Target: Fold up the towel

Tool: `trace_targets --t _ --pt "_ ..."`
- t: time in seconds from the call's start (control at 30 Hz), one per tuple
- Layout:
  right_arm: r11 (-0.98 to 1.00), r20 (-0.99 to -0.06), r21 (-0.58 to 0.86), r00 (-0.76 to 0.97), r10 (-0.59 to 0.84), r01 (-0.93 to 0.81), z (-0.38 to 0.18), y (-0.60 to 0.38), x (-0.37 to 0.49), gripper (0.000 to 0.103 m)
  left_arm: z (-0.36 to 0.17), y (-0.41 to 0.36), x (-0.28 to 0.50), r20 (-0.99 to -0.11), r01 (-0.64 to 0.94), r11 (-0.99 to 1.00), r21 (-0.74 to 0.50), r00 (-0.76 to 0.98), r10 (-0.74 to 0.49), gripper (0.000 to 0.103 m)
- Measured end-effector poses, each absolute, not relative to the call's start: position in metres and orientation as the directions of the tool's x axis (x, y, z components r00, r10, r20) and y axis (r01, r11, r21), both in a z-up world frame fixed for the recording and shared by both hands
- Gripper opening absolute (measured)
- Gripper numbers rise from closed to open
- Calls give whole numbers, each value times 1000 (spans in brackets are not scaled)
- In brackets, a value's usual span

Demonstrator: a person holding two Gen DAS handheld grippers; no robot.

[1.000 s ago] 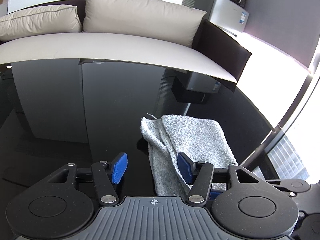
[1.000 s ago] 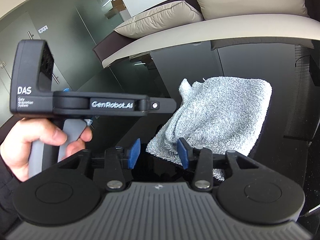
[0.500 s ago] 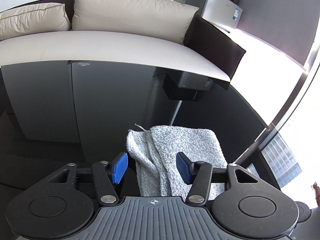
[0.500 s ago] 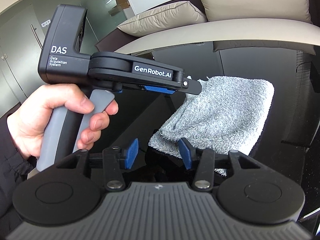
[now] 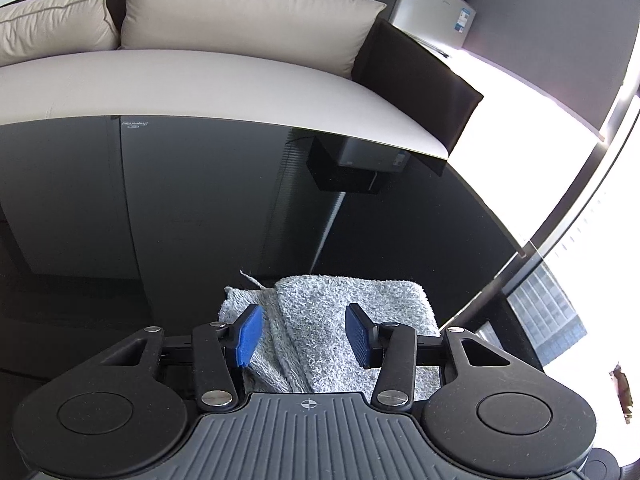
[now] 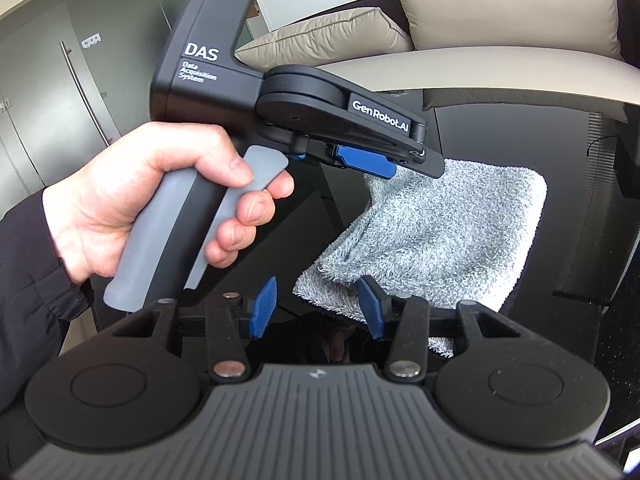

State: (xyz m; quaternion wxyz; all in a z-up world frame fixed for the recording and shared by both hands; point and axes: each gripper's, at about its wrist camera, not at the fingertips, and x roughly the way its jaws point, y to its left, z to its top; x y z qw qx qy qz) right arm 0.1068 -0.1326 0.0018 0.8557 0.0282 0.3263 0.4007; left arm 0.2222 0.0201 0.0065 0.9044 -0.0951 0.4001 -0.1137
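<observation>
Between the closing jaws of the left gripper [image 5: 305, 334], whose blue pads do not yet press on it, lies the near fold of the grey towel [image 5: 352, 312], which runs on ahead of the fingertips over the black glass table [image 5: 180, 220]. The right gripper [image 6: 318, 306] stands with jaws apart and nothing clamped, the towel's near corner just ahead of its right pad. Beyond the table is a beige sofa [image 5: 200, 76].

Fluffy grey terry-cloth towel [image 5: 352, 312], glossy black mirror-like bench [image 5: 200, 208], matt black plastic left gripper [image 5: 304, 336] with blue rubbery fingers [image 5: 249, 334], smooth beige cushions [image 5: 240, 12]
</observation>
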Motion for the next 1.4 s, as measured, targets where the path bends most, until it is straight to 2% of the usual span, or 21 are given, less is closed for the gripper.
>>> trace_targets --t 0.3,0.67,0.7,0.8,0.93,1.0,1.1,1.2,1.4 --pt "698 -548 305 480 685 -648 3 -122 106 48 -3 28 243 -700 114 932 -344 630 -335 38" --pt "729 -555 346 498 667 -590 3 -126 102 48 -1 33 252 -698 104 924 -367 627 -347 35" --pt "730 -555 348 498 666 -588 3 -126 102 46 -2 33 252 -700 104 924 -367 624 -348 31" --pt "741 -560 349 506 656 -574 2 -125 102 39 -3 34 253 -704 103 926 -362 621 -344 27" --pt "748 -564 349 512 648 -564 0 -126 106 33 -4 33 253 -703 97 928 -361 625 -339 24" --pt "752 -564 348 516 645 -559 0 -126 107 30 -4 32 252 -703 100 930 -353 628 -334 13" --pt "757 -566 350 519 641 -553 0 -126 107 25 -3 33 246 -700 98 931 -351 633 -331 6" --pt "756 -567 352 517 642 -553 0 -126 107 17 -2 34 245 -699 96 932 -350 635 -328 4" --pt "755 -564 355 517 644 -552 -2 -124 109 10 2 36 239 -689 100 932 -349 646 -328 2"
